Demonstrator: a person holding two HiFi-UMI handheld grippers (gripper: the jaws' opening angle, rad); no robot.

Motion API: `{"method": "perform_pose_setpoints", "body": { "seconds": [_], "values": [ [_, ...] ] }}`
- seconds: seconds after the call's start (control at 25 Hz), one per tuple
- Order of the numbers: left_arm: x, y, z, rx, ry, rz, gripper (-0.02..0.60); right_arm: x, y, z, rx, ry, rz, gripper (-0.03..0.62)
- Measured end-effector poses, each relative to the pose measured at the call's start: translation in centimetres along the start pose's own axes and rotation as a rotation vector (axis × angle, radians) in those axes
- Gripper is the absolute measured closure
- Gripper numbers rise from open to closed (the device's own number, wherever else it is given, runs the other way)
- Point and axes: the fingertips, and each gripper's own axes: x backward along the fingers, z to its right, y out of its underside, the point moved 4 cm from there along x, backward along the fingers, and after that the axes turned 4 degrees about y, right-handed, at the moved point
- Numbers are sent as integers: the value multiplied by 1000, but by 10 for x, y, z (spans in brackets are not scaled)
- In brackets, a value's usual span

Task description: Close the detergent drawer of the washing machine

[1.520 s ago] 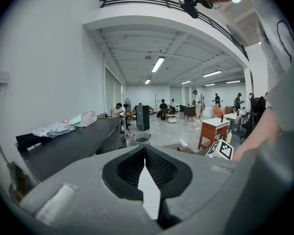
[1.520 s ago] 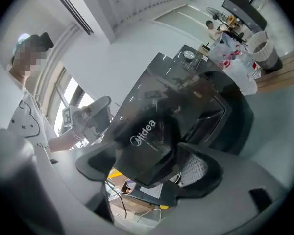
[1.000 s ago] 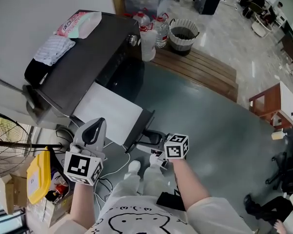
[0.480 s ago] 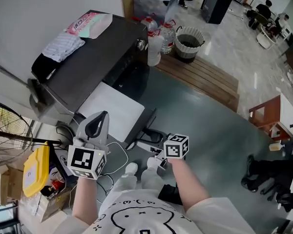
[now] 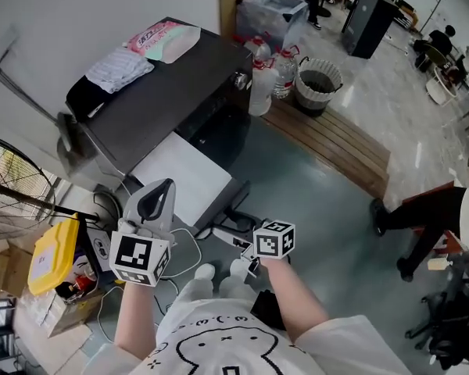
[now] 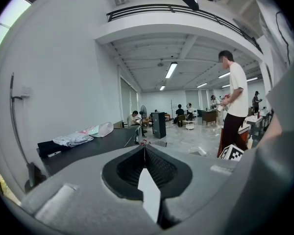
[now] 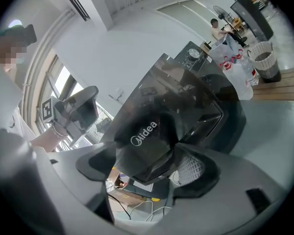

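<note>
Washing machine (image 5: pixel 164 92): dark cabinet at upper left of the head view, against the wall; folded cloth (image 5: pixel 119 70) and a pink-and-white bag (image 5: pixel 166 37) lie on its top; water bottles (image 5: pixel 259 84) and a woven bin (image 5: pixel 318 84) stand by its far corner.

Detergent drawer (image 5: pixel 180 180): pulled out of the machine's front; pale tray shows from above; dark front panel at its outer end, toward the person; so not shut.

Right gripper (image 7: pixel 146 166): low, at the drawer's outer end; jaws spread, with the dark branded front panel filling the gap between them; the mesh of one pad shows bare, so judged released, not clamped.

Left gripper (image 6: pixel 144 150): raised beside the drawer, apart from it, aimed across the room; jaws pressed together on nothing.

Step in hand, as judged: set-up for the push; the whole drawer travel is yet to do.

Next move calls for the right gripper to bear squarely on the front panel and drive it straight along the tray's line into the machine until flush; a skewed push could jam it.
</note>
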Motion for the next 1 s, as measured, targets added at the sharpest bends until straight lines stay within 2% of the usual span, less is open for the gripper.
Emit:
{"method": "perform_pose_setpoints", "body": {
  "seconds": [0.6,1.0],
  "values": [
    [11,0,-1,5,-91,12,565,-4,-3,-3,-8,1,1,221],
    [21,-1,-16,-11,-99,14,565,-24,-7,-4,-5,5,-2,221]
  ]
}}
